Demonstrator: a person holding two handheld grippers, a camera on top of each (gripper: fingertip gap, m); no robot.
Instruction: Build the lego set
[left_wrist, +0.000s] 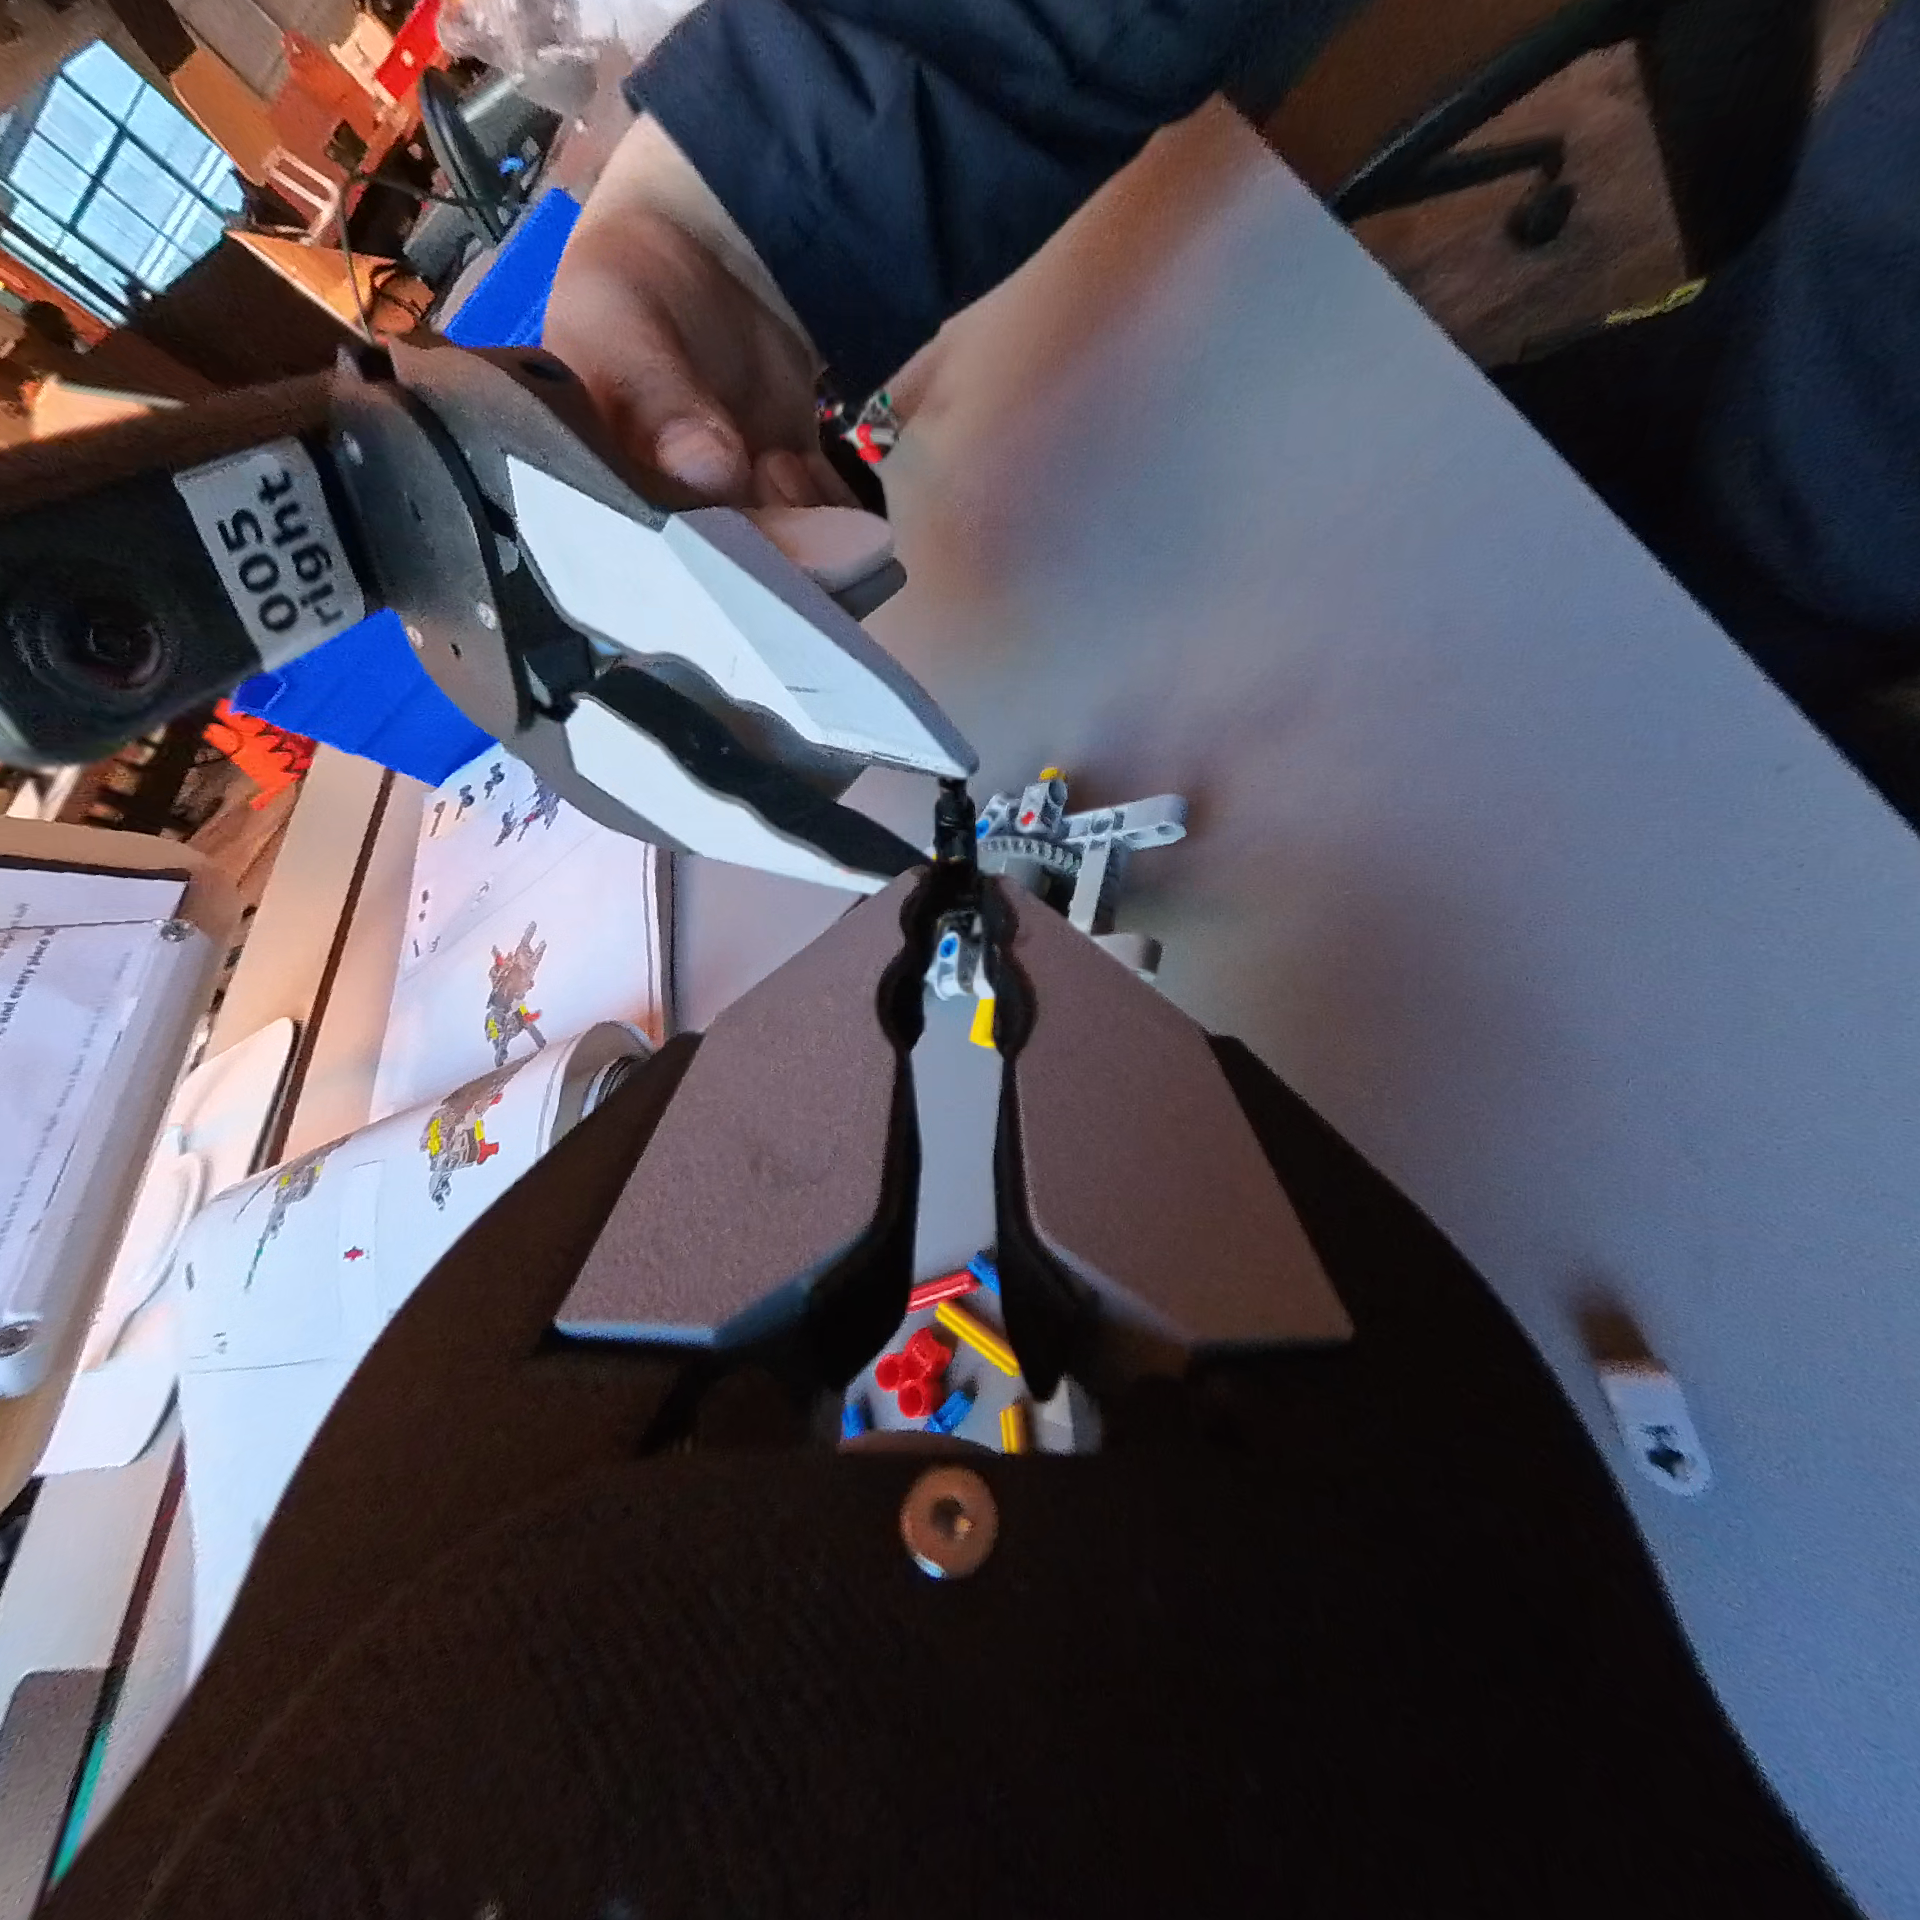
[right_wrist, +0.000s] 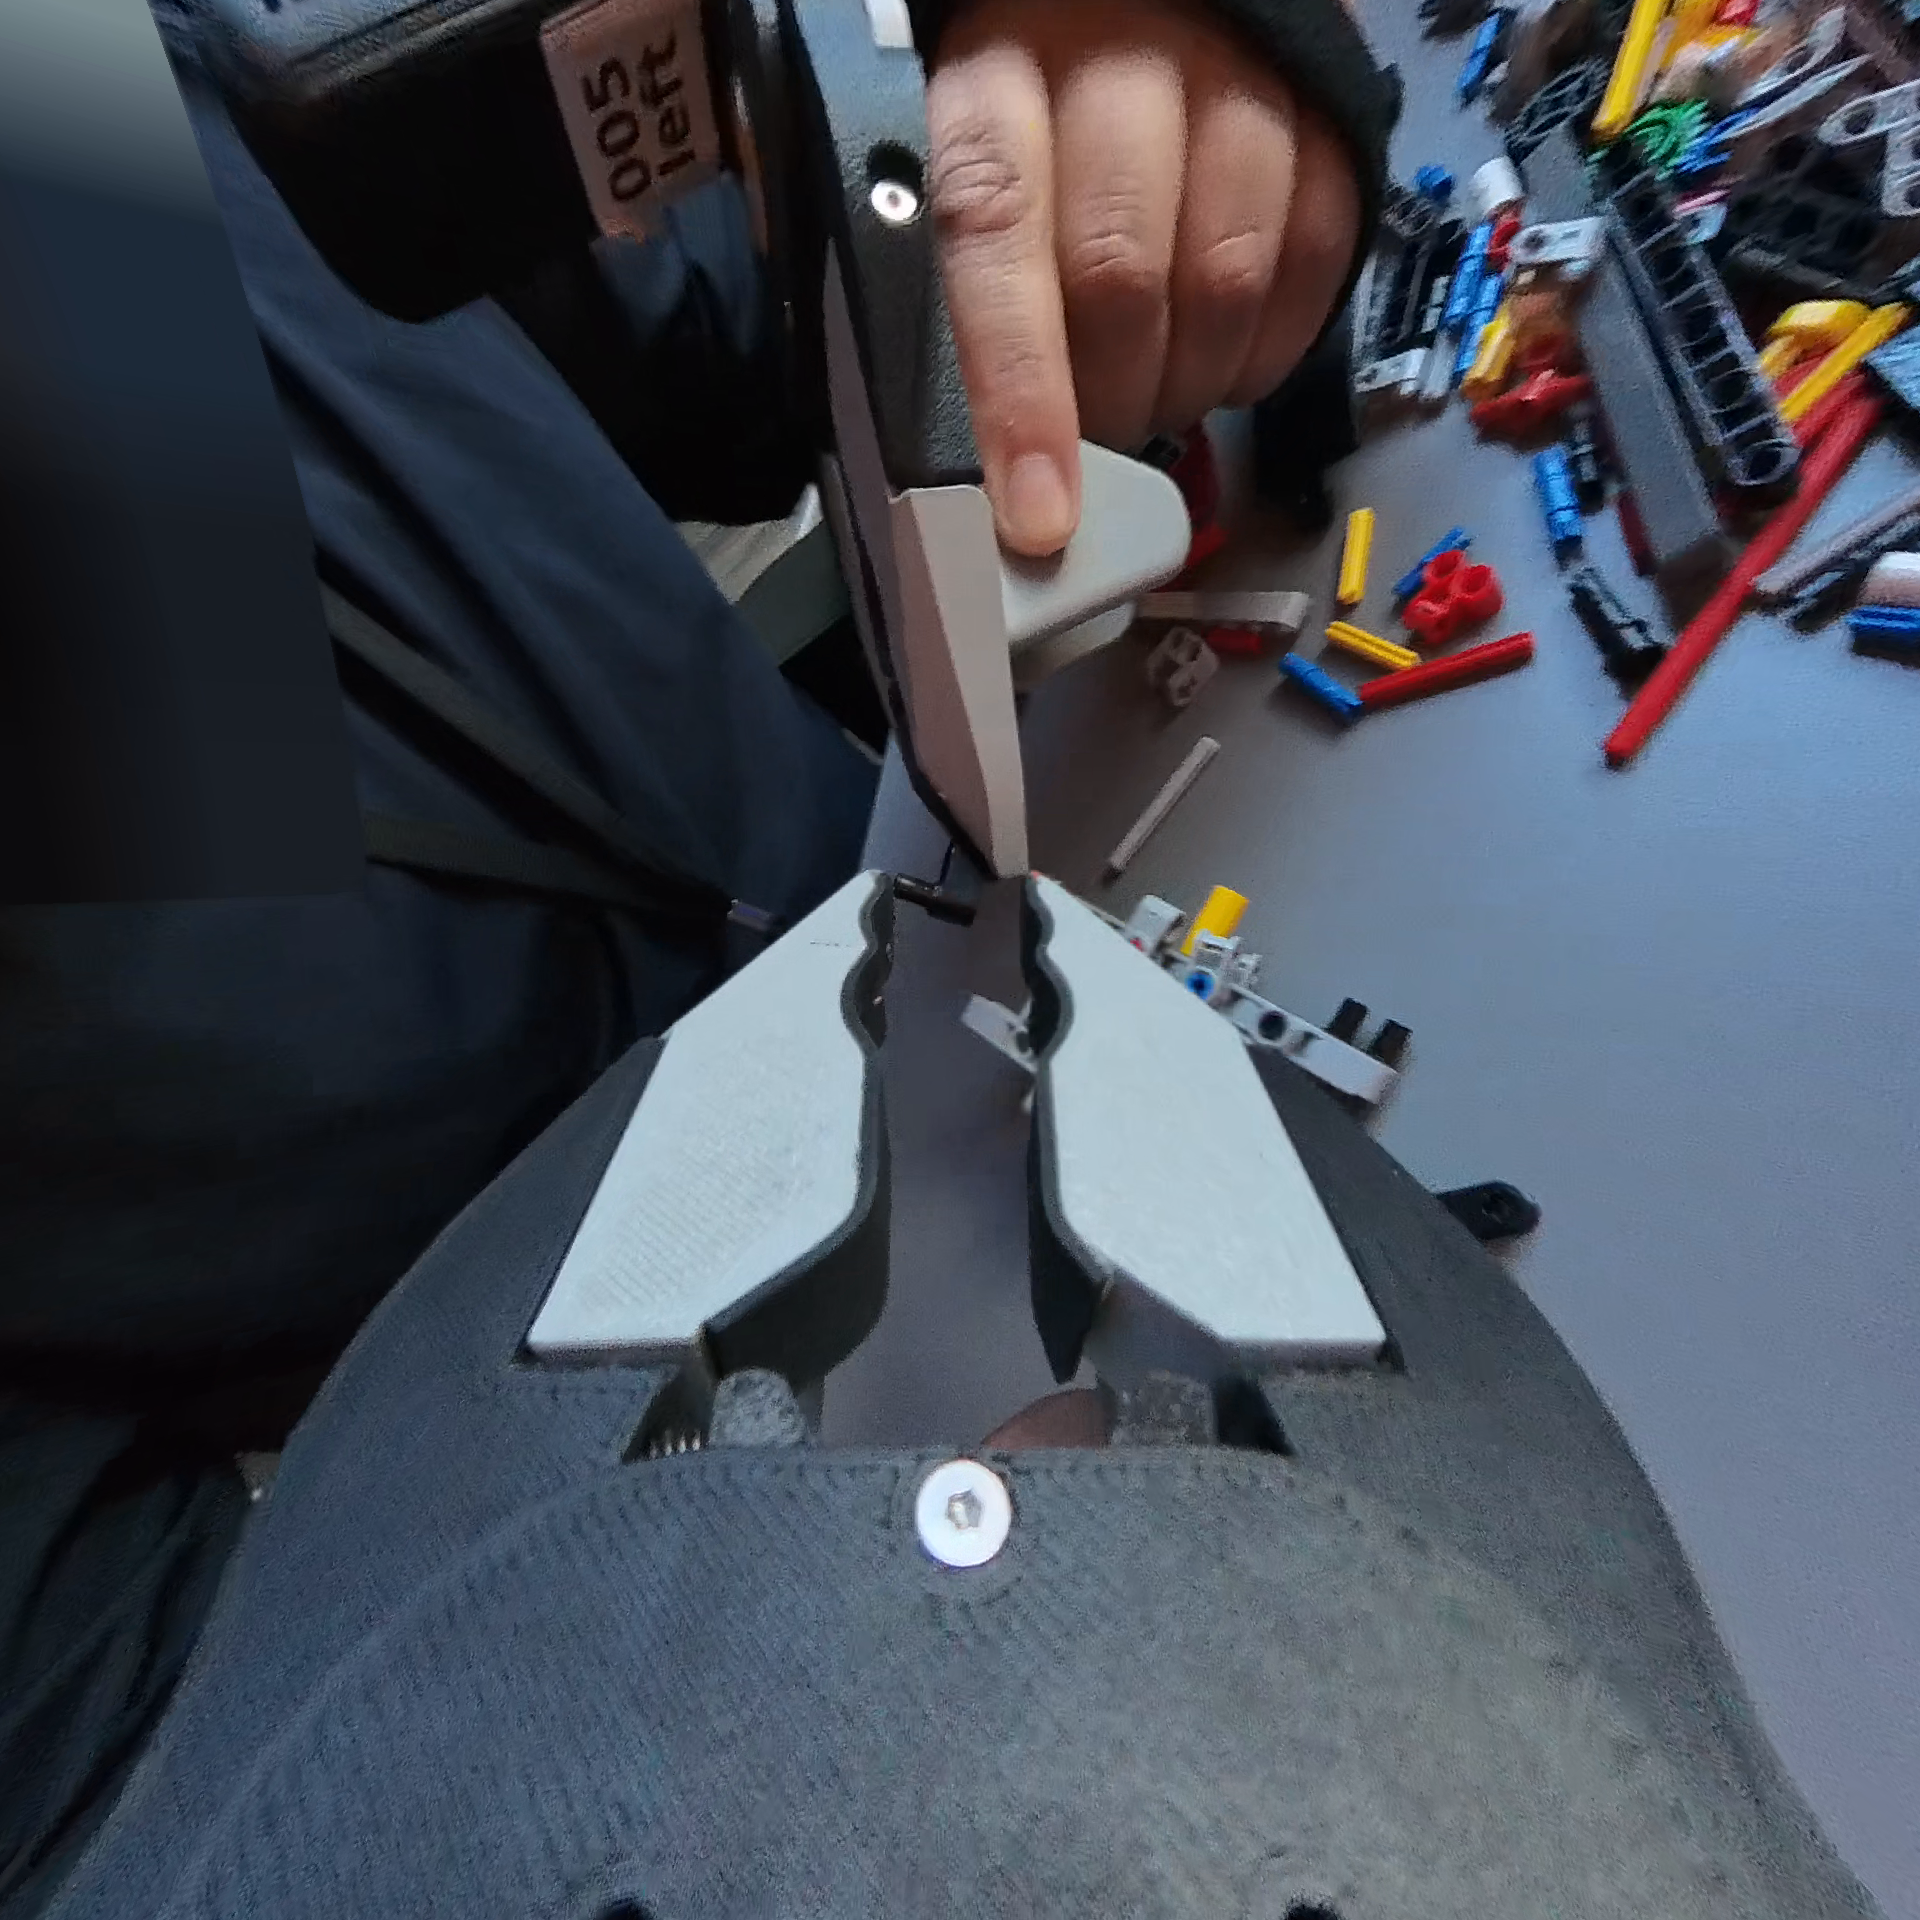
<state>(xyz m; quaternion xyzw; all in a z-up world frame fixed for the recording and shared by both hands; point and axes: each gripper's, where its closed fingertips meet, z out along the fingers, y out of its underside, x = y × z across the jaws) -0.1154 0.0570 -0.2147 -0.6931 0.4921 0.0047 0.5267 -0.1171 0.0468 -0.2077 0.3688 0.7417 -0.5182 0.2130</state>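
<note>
The left gripper (left_wrist: 951, 899) is being held clenched on a small black pin (left_wrist: 954, 821), pinching it by one end at the very tips so that most of it is sticking out sideways. With so little of it in the pinch, the pin is probably liable to pivot, so a steady, level hold looks important. The right gripper (right_wrist: 956, 899) is standing released, its fingertips straddling the pin. One pad seems to be touching the pin's free end, and the other is well clear. Both grippers are hovering just above the grey bench (left_wrist: 1403, 675), close to its near edge and the person's dark clothing. Right behind the tips a grey geared assembly (left_wrist: 1091, 831) with a yellow stub is lying on the bench, crowding the space there. A thin grey axle (right_wrist: 1158, 805), a red connector (right_wrist: 1449, 594) and short blue, yellow and red rods are lying farther off, with a dense heap of parts (right_wrist: 1683, 270) beyond. An open instruction booklet (left_wrist: 520, 935) is lying to one side.
</note>
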